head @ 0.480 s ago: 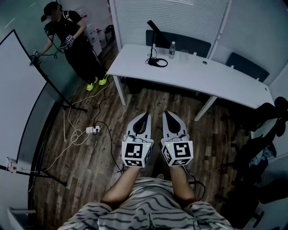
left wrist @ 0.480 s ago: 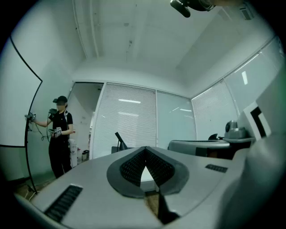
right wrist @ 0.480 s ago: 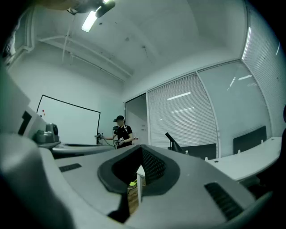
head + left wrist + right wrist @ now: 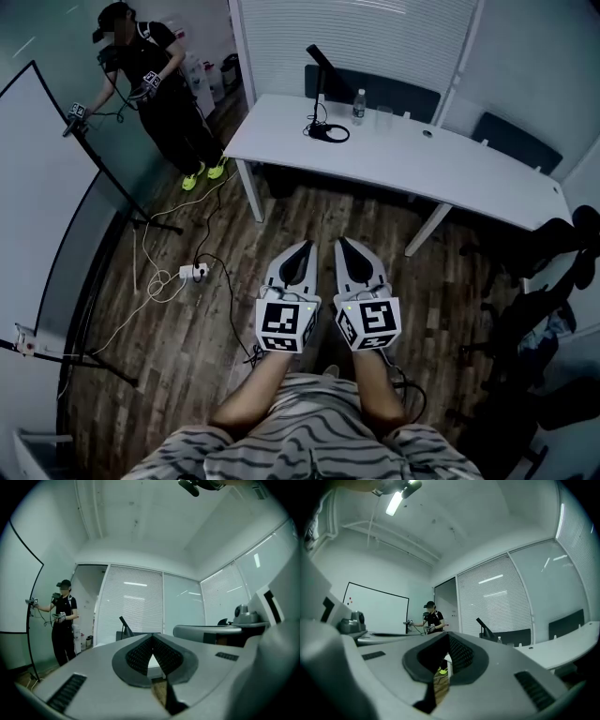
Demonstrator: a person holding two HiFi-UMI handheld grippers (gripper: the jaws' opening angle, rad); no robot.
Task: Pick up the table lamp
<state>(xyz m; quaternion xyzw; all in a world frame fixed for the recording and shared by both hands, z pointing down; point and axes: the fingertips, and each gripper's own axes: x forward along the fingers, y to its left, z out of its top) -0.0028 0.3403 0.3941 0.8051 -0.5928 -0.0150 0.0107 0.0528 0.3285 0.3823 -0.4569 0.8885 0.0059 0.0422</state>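
A dark wood-plank floor [image 4: 309, 220] fills the middle of the head view. A long white table [image 4: 469, 159] crosses the upper half at a slant, in front of closed white blinds [image 4: 375, 37]. A whiteboard [image 4: 33, 197] on a stand lines the left edge. At the upper left stands a person [image 4: 155, 80] in black clothes and bright yellow shoes. A white power strip [image 4: 192, 273] with trailing cords lies on the floor at centre left.

The table lamp [image 4: 320, 92] stands near the table's left end, at upper centre of the frame. It is black, with a thin upright stem, a flat head tilted up to the left, and a round base ringed by its cable. A water bottle [image 4: 357, 105] stands just to its right, then what may be a clear cup, too faint to be sure.

The left gripper [image 4: 306, 245] and right gripper [image 4: 343, 242] are side by side at lower centre, well apart from the lamp. Each has its jaws pressed together on nothing.
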